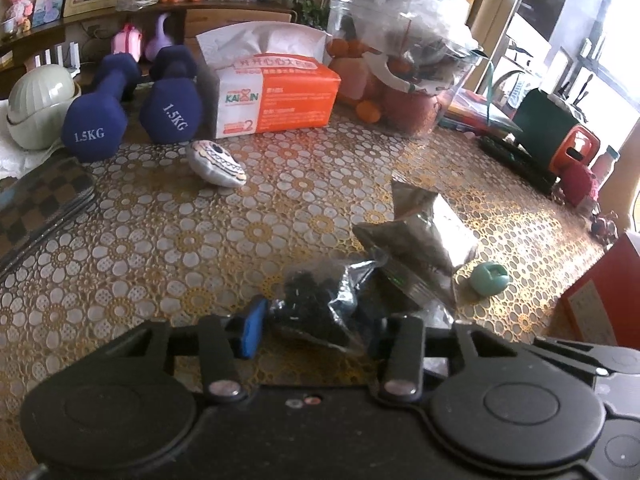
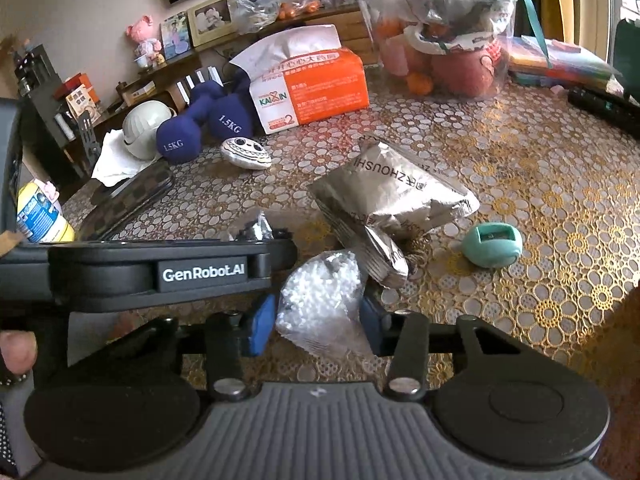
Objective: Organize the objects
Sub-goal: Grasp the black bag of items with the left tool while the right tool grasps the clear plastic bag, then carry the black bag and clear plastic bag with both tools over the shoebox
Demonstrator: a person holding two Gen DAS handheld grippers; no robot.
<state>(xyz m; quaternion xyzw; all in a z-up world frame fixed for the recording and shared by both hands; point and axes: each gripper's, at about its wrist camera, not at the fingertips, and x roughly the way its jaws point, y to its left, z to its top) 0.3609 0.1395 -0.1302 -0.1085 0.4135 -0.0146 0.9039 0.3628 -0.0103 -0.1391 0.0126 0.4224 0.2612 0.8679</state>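
My left gripper is shut on a clear bag of black beads, held just above the flowered tablecloth. My right gripper is shut on a clear bag of white beads. The left gripper's body shows to the left in the right wrist view. A silver foil pouch lies just ahead of both bags; it also shows in the left wrist view. A teal egg-shaped sharpener lies right of the pouch.
Two blue 1.5KG dumbbells, an orange tissue pack, a white patterned pebble toy and a bag of fruit stand at the back. A checkered case lies left. A red box stands at right.
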